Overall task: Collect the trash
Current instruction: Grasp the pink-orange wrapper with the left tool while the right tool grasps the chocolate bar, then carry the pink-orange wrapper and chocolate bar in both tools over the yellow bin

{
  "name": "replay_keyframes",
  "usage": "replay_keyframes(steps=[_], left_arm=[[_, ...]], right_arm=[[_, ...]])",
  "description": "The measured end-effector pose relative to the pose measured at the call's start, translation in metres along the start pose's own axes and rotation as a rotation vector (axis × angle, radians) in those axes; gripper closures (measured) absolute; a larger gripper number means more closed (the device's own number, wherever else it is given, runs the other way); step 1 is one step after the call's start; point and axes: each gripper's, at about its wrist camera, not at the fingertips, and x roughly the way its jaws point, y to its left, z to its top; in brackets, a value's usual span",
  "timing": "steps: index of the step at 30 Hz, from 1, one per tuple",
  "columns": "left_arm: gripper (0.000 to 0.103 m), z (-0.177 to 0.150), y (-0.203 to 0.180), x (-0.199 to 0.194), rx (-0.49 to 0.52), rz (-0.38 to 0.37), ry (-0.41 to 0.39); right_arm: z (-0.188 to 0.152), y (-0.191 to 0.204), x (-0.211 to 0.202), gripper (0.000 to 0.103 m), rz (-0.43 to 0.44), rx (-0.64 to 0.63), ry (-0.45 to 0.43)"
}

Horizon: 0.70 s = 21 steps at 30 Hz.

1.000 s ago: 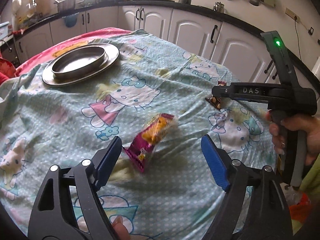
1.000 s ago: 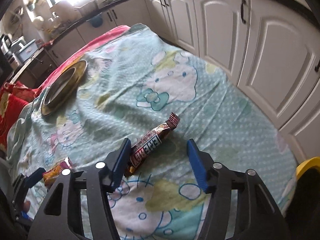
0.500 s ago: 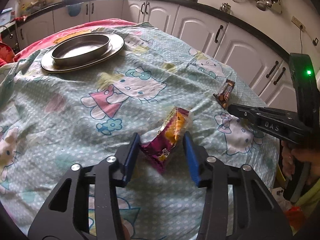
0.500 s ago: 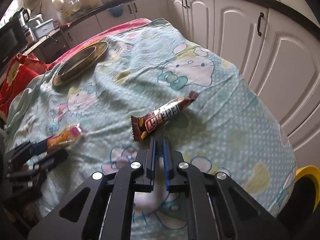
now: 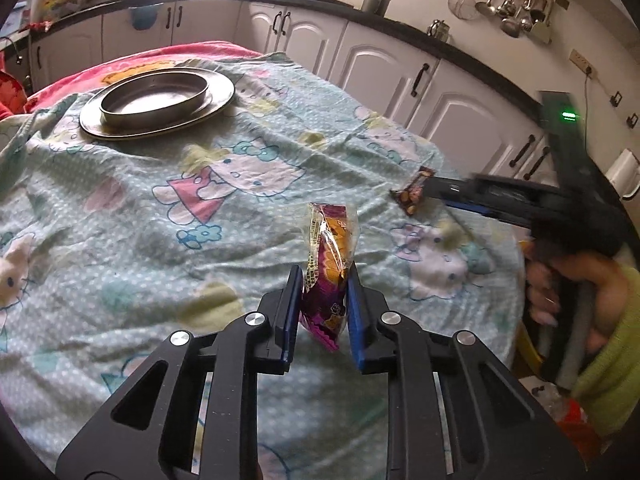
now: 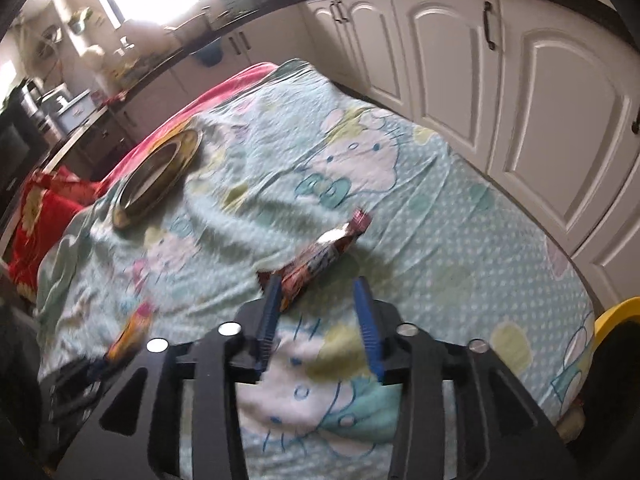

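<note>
White kitchen cupboards under a dark counter run around a tabletop [image 5: 120,208] draped in a pale green cartoon-cat cloth, where two pieces of trash are being picked up, one for each hand. Nearest the left wrist camera, the left tool [image 5: 322,300] has just been closing and is now clenched on the purple-and-orange snack wrapper [image 5: 330,256]; the blue pads pinch its lower half, so the upper end stands up crumpled and free above them, a hold that looks firm enough to lift it off the cloth. Toward the right edge of the tabletop lies the brown chocolate-bar wrapper [image 6: 320,256], stretched diagonally on the cloth. The right tool [image 6: 318,304] has just been opening and stands released: the wrapper's near end reaches in beside the left pad, but the pads do not press on it, so it probably needs a fresh bite before it can be carried. A steel plate with a shallow pan on it [image 5: 156,102] sits well apart near the far left corner, out of the way. At the right edge, a yellow rim [image 6: 616,316] shows below the tabletop; it may be the bin, though I cannot tell.
</note>
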Motion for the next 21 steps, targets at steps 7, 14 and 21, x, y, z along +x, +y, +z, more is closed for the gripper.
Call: replay_keyframes(steps=[7, 14, 21], left_arm=[[0.088, -0.002, -0.021, -0.017, 0.031, -0.040, -0.012], [0.088, 0.002, -0.036, -0.026, 0.056, -0.058, -0.034], [0.088, 0.004, -0.043, -0.030, 0.048, -0.074, -0.041]], right_arm=[[0.018, -0.018, 0.026, 0.057, 0.002, 0.125, 0.026], [0.017, -0.019, 0.020, 0.085, 0.054, 0.067, 0.017], [0.006, -0.029, -0.015, 0.091, 0.061, 0.023, -0.032]])
